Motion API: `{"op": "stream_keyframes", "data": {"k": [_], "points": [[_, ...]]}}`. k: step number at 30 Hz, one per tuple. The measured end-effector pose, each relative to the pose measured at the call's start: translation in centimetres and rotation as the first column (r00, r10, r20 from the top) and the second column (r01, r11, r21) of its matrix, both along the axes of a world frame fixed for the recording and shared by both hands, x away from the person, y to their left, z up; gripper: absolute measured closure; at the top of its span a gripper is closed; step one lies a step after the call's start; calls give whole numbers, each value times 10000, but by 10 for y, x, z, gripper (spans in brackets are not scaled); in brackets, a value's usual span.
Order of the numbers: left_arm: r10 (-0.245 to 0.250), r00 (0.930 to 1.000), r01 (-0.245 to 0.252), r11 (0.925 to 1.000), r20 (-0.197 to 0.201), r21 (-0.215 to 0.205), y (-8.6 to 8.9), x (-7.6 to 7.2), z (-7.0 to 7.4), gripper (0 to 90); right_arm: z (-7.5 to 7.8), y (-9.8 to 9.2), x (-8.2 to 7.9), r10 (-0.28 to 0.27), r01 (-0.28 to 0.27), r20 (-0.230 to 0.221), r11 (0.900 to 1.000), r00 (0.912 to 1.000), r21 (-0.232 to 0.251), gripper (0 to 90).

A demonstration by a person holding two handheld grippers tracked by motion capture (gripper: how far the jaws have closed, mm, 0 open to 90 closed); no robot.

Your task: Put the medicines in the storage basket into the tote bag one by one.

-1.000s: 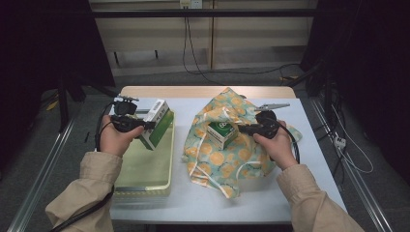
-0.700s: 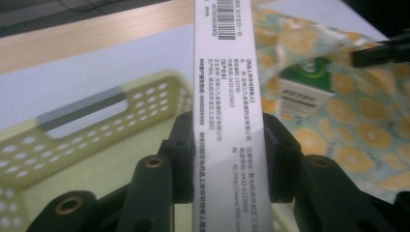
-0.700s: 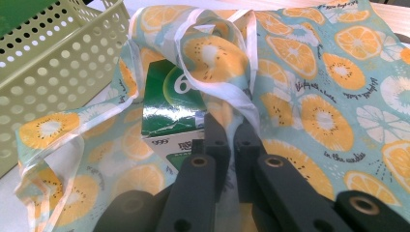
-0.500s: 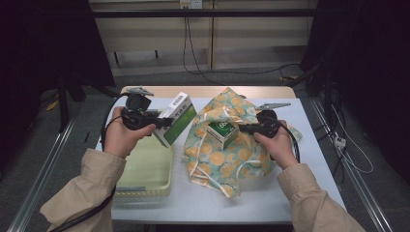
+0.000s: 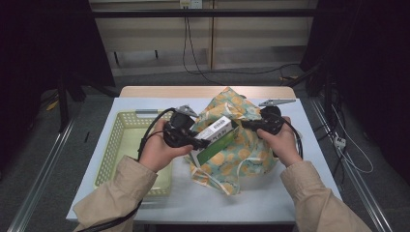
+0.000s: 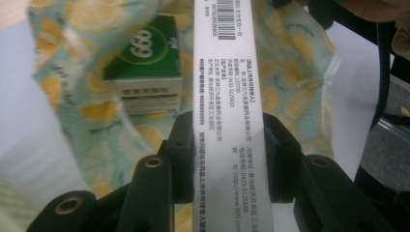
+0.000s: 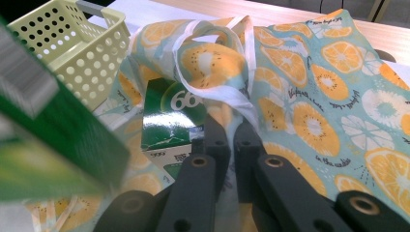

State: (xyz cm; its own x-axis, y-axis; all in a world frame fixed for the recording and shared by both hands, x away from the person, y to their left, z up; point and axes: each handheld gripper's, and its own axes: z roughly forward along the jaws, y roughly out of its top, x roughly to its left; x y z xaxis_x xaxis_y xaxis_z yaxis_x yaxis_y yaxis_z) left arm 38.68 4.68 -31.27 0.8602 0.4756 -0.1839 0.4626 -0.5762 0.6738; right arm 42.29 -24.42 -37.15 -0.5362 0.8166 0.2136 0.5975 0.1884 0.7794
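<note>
since half a second ago the left gripper (image 5: 200, 143) has carried the long box (image 5: 216, 136) further right, off the basket (image 5: 112, 149) side and over the fruit-print bag (image 5: 251, 145). left fingers (image 6: 180, 159) clamp the box's white printed face from both sides, box tilted. right gripper (image 5: 247, 125) is at the bag's right side, unchanged; its fingers (image 7: 217, 145) are pressed nearly together on the bag's white edge band. second green box (image 7: 169, 121) sits inside the bag mouth, just past the right fingers, below the held box in the left gripper view.

worktop (image 5: 309, 159) is white sheet over a wood top, wood strip visible at the far edge. yellow perforated basket sits on the left part. floor around is grey, metal rails both sides, cables (image 5: 193, 53) trailing down from a wall outlet and across the floor behind. room sides are dark.
</note>
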Motion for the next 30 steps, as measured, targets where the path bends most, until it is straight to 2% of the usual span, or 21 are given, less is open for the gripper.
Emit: {"op": "stream_keyframes", "data": {"k": [3,5,6,9,16,23,30], "points": [[-158,9999,157,9991,18,396,-14,-1,-9,627,1,0,0,-6,6,1,10000,10000,7,887],[-242,9997,247,9984,-107,504,-24,1,-17,627,4,0,0,-8,8,30,10000,10000,1,886],[-199,9995,209,9990,-265,388,-28,2,-22,627,5,0,1,-8,9,85,10000,10000,-38,886],[-232,9994,250,9969,-253,743,-41,9,-32,627,14,2,1,14,-13,231,10000,9997,-47,886],[28,9981,0,9990,-622,454,-61,28,-49,627,23,-3,0,-62,61,381,10000,9993,36,886],[153,9988,-137,9993,-455,339,-79,36,-59,627,26,-7,0,-97,90,422,9998,9991,151,886],[342,9990,-333,9990,-290,305,-93,45,-63,626,27,-8,0,-126,118,470,9998,9988,166,886]]}}
